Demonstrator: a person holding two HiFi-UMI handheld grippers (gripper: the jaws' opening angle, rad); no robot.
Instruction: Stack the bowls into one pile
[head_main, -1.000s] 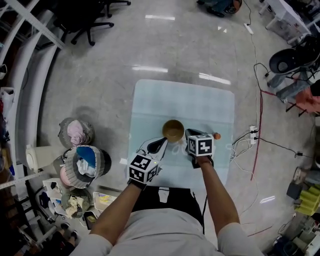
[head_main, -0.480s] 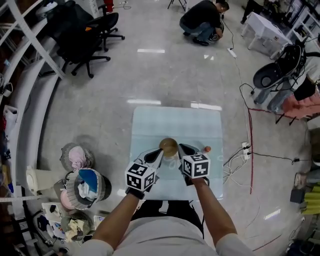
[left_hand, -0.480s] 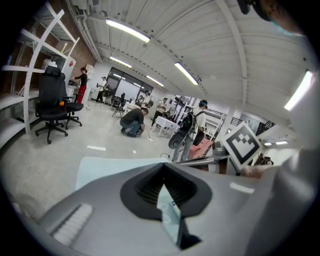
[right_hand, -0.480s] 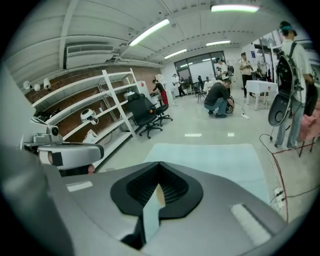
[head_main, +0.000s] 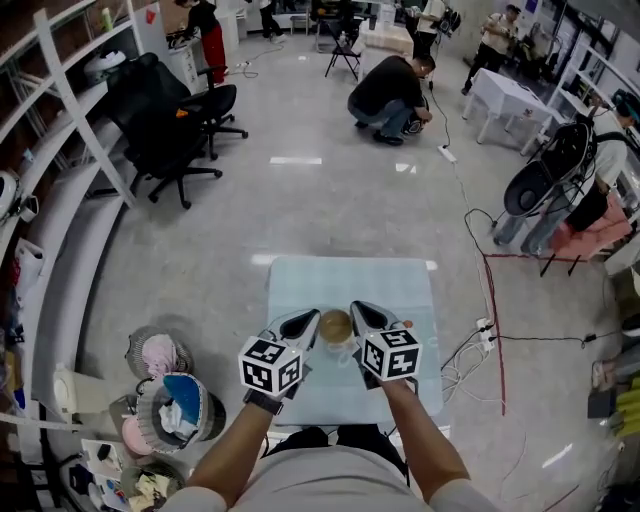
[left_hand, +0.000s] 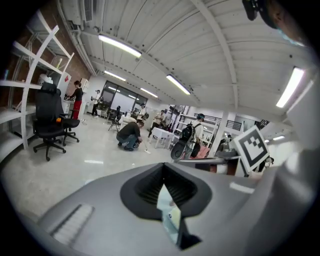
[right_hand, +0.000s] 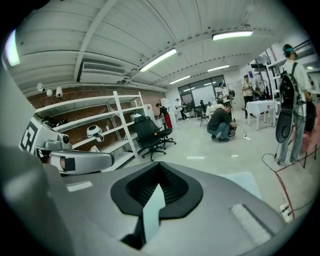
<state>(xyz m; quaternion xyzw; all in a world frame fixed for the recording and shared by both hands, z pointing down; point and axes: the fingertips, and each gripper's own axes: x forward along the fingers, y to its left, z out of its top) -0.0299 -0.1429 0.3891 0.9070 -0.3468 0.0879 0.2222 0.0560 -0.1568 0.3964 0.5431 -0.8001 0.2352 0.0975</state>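
Over on the far left, white metal shelving (head_main: 62, 95) runs along the wall, with a black swivel chair (head_main: 170, 125) parked on the polished grey floor (head_main: 250, 215), which is throwing back the ceiling lights. Nearer in, two round wire baskets (head_main: 158, 352) stuffed with soft cloth sit beside the table. Now the left gripper (head_main: 304, 322): marker cube toward the person, smooth grey wedge-shaped jaws clenched to a narrow sliver and holding nothing, its tip just beside the bowl's left flank. Whether it touches cannot be told. At centre is the brown bowl (head_main: 335, 324), round with a glossy inside, resting on the near half of the table (head_main: 350, 280), a pale blue-green square top with rounded corners and a glassy sheen. How many bowls are nested there is too small to make out. Moving right, the right gripper (head_main: 363, 313) mirrors its partner, jaws pinched together and empty, its point just beside the bowl's right flank. Both bare forearms reach in from the near edge. Farther right, a thin red cable (head_main: 492, 320) snakes across the floor, and far off a person (head_main: 388, 92) in dark clothes crouches low.
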